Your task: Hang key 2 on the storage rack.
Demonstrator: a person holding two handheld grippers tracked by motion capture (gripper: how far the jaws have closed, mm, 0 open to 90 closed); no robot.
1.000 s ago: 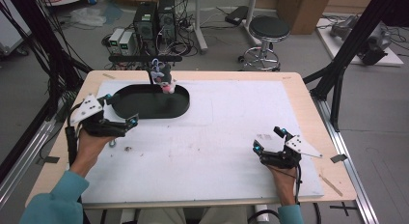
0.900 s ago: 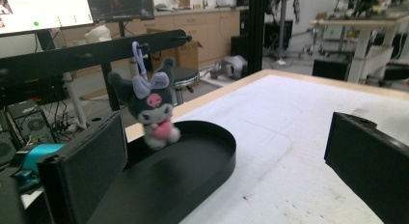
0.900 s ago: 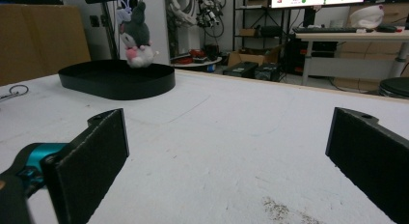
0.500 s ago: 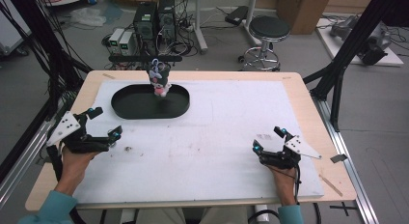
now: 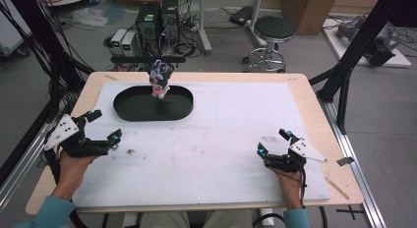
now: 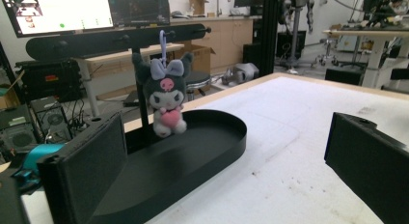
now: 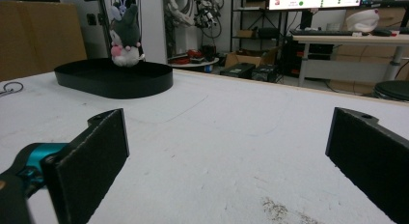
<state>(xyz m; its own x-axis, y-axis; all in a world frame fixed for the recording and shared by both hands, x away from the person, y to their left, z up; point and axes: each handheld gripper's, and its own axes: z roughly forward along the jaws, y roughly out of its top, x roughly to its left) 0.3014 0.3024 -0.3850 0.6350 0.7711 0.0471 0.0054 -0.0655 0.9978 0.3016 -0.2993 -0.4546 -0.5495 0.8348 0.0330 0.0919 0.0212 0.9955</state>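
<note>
From above we see the plush toy (image 5: 158,83) upper left, hanging over the black tray (image 5: 174,109). Our left gripper (image 5: 101,127) view reveals its face; both grippers' jaws spread empty, right gripper (image 5: 273,142) lower right.

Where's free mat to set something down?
Most of the mat is bare: the wide stretch right of the tray and the strip between the left gripper and right gripper. The only crowded spot is the far left, where the plush hangs over the tray.
</note>
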